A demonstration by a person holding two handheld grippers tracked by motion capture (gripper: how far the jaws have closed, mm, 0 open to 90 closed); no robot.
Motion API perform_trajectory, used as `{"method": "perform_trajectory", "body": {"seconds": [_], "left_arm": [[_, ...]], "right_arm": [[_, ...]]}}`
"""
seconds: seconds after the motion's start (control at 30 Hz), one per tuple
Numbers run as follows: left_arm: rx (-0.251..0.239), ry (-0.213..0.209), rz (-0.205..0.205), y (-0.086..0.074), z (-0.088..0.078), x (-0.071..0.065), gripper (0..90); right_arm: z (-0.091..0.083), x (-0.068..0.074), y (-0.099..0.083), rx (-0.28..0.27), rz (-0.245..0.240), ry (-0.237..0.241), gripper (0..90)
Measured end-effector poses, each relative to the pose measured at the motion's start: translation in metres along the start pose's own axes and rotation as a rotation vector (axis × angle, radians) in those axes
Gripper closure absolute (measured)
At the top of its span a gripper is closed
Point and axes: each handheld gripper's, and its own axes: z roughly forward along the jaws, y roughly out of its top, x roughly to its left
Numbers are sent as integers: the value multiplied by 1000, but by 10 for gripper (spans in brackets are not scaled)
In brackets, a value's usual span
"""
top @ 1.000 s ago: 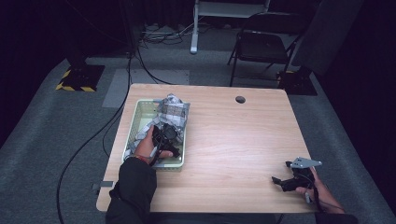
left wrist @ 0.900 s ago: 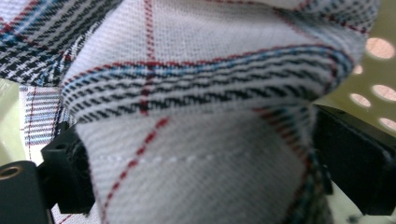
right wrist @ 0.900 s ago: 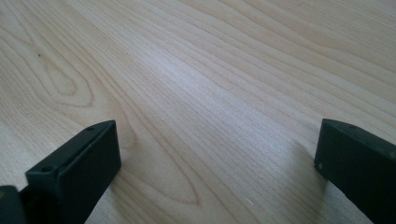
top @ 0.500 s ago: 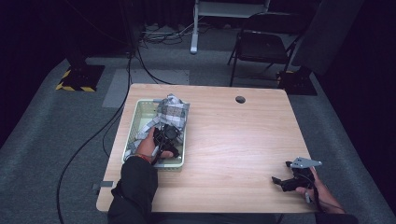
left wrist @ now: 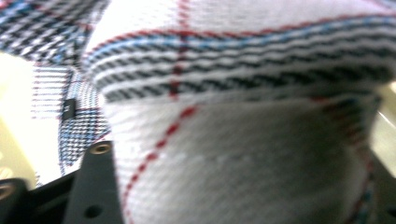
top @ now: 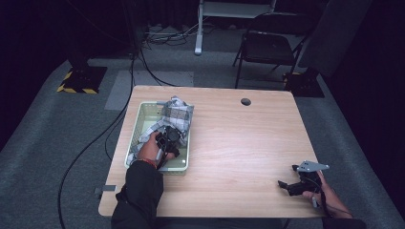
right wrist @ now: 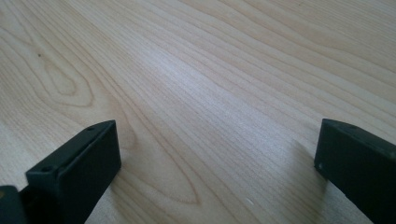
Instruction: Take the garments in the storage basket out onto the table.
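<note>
The left tool (top: 168,138) is just closing on the checked cloth (top: 177,116) in the basket (top: 138,125) (at nine o'clock), needing a deep bite, while the right tool (right wrist: 215,172) is idling released.

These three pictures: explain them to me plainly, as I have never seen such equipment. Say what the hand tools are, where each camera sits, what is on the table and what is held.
A person sits at a wooden table with a two-jaw hand-held gripper in each hand. The high view looks down from above. Each other picture comes from a camera riding on one gripper, looking along its black jaws.

The left gripper reaches into a pale green basket holding a checked cloth. Its jaws have just been closing, and its own view shows the cloth bunched between them, so it appears to grip it.

The right gripper rests near the table's right front corner, its jaws wide apart over bare wood, holding nothing.
</note>
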Motion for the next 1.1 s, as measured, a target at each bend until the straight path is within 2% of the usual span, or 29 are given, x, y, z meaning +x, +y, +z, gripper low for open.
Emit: {"method": "perform_trajectory", "body": {"seconds": [0.03, 0.1, 0.23, 0.3, 0.33, 0.5, 0.53, 0.63, 0.93, 1.1], "left_arm": [[-4, 13, -9, 0, -2, 1, 481], [-16, 44, -19, -1, -6, 0, 515], [-36, 56, -34, -3, -10, 0, 542], [-73, 58, -55, -4, -17, 1, 547], [-73, 58, -55, -4, -17, 1, 548], [-164, 67, -112, -9, -38, 6, 551], [-164, 67, -112, -9, -38, 6, 551], [-231, 82, -140, -12, -52, 6, 552], [-307, 107, -179, -19, -64, 5, 553], [-336, 117, -176, -21, -74, 3, 555]], "right_arm": [[0, 0, 0, 0, 0, 0, 5], [0, 0, 0, 0, 0, 0, 5], [0, 0, 0, 0, 0, 0, 5], [0, 0, 0, 0, 0, 0, 5], [0, 0, 0, 0, 0, 0, 5], [0, 0, 0, 0, 0, 0, 5], [0, 0, 0, 0, 0, 0, 5], [0, 0, 0, 0, 0, 0, 4], [0, 0, 0, 0, 0, 0, 4], [0, 0, 0, 0, 0, 1, 4]]}}
